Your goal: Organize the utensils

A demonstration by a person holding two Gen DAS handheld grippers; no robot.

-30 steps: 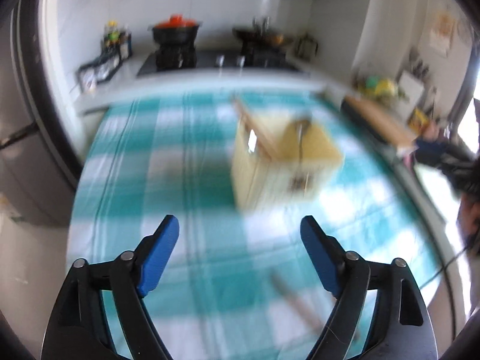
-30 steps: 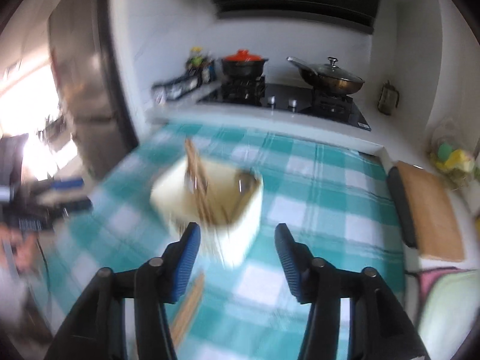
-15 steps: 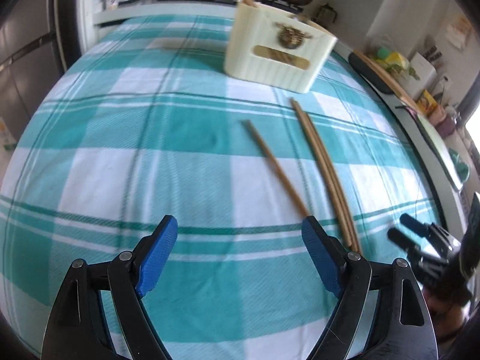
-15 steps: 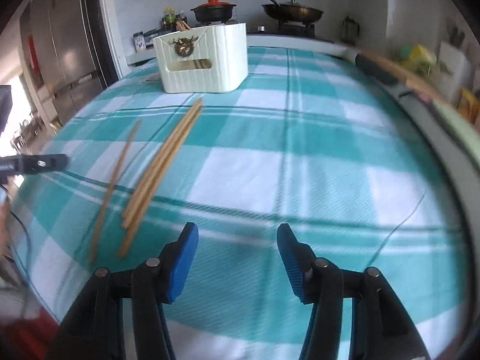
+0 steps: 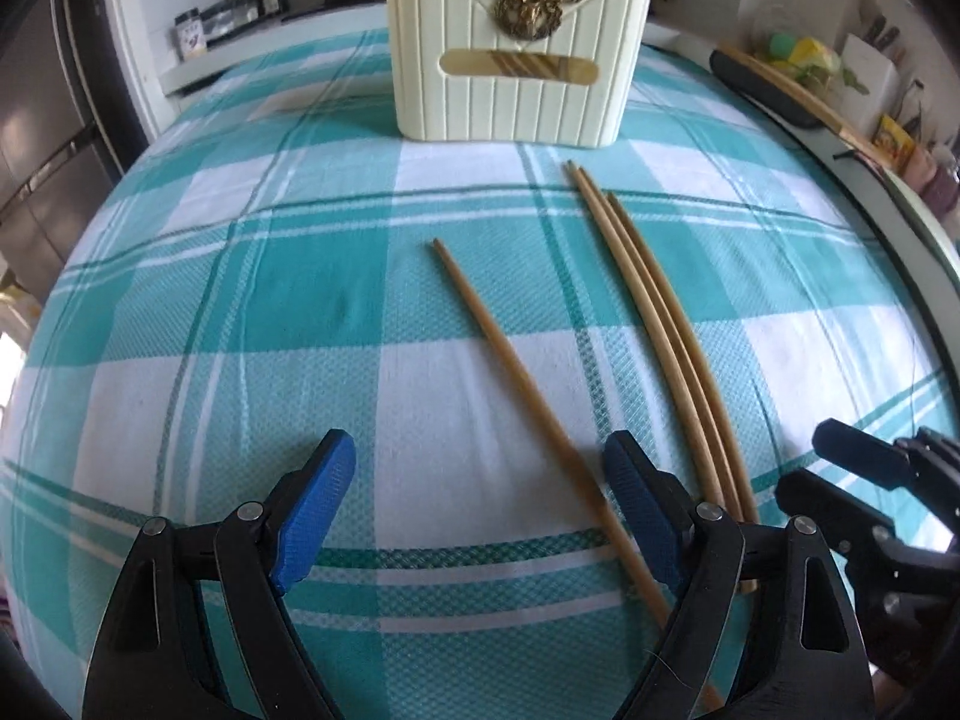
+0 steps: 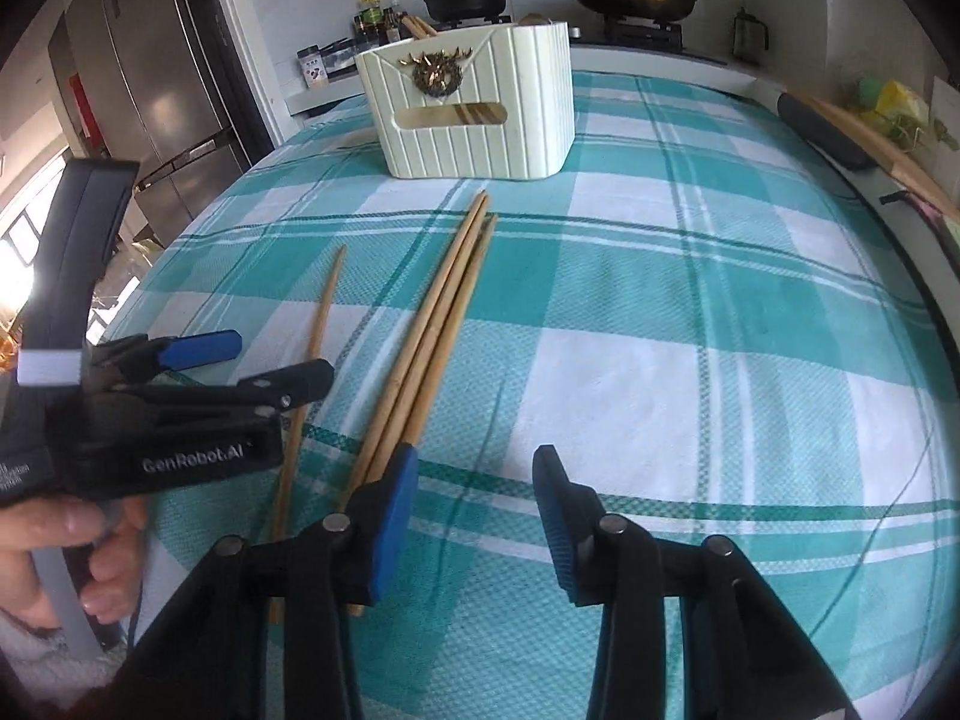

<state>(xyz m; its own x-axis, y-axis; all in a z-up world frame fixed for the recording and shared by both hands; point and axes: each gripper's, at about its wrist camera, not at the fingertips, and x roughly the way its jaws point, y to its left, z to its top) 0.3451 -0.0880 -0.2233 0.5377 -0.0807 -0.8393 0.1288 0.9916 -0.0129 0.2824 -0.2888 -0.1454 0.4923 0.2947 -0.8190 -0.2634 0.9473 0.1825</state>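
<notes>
Chopsticks lie loose on a checked cloth before a cream utensil holder

A cream ribbed holder (image 5: 516, 60) at upper centre of the left view holds wooden sticks, seen through its slot and above its rim. Three chopsticks (image 5: 654, 324) lie bundled right of centre; a single chopstick (image 5: 510, 360) lies apart, left of them, on the teal checked tablecloth (image 5: 240, 300). The left gripper (image 5: 474, 480) stands wide, empty. The right gripper (image 6: 474, 486), narrower after closing, grips nothing; its left finger sits over the bundle's ends.
</notes>
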